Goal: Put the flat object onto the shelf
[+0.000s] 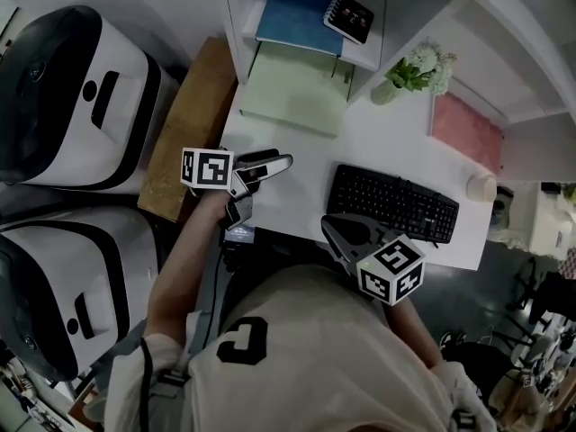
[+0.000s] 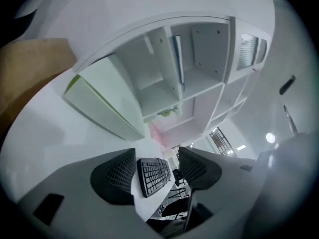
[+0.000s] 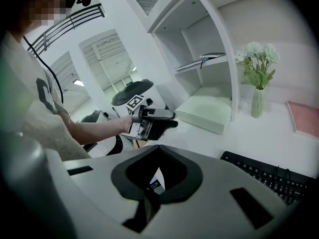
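Holds nothing: left gripper (image 2: 157,171) wide, right gripper (image 3: 158,151) pinched shut. Shows blue flat book (image 1: 297,12) cover in head view, elsewhere only its thin edge.

Keyboard (image 1: 391,202) on desk (image 1: 306,147); vase (image 1: 385,91) behind it; shelf (image 1: 400,12) along desk's far edge.

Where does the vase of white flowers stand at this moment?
In the head view, the vase of white flowers stands at the far side of the desk, by the shelf unit, between the pale green flat box and the pink flat pad.
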The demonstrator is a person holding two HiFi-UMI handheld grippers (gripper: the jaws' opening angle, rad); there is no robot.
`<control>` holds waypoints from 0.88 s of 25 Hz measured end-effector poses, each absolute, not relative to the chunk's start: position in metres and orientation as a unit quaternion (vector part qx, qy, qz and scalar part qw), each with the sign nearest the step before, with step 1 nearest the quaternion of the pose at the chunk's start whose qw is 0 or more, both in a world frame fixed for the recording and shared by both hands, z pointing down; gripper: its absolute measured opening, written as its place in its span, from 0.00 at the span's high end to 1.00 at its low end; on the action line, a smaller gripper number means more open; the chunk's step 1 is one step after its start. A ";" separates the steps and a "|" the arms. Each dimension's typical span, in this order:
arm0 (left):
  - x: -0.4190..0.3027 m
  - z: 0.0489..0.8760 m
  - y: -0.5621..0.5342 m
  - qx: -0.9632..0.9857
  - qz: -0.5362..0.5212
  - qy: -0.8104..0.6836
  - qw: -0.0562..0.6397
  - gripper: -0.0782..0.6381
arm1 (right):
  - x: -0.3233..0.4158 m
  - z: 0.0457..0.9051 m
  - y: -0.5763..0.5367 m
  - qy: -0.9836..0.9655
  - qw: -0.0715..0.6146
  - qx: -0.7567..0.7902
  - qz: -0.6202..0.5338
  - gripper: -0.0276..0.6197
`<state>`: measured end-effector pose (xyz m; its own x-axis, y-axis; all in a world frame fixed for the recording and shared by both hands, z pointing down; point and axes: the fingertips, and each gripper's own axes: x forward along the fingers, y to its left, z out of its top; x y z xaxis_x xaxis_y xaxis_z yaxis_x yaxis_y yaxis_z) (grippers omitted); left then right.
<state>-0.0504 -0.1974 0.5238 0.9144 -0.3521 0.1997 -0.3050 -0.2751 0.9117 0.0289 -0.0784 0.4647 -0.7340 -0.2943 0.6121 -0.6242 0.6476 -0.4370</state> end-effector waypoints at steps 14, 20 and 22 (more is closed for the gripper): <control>-0.066 0.464 -0.144 0.912 0.057 -0.220 0.342 0.87 | 0.008 0.448 -0.063 -0.874 0.242 0.308 0.288 0.94; -0.050 0.440 -0.115 0.951 0.087 -0.190 0.226 0.87 | 0.009 0.441 -0.053 -0.865 0.229 0.356 0.271 0.94; -0.044 0.434 -0.109 0.957 0.093 -0.178 0.208 0.87 | 0.014 0.439 -0.048 -0.859 0.221 0.372 0.273 0.94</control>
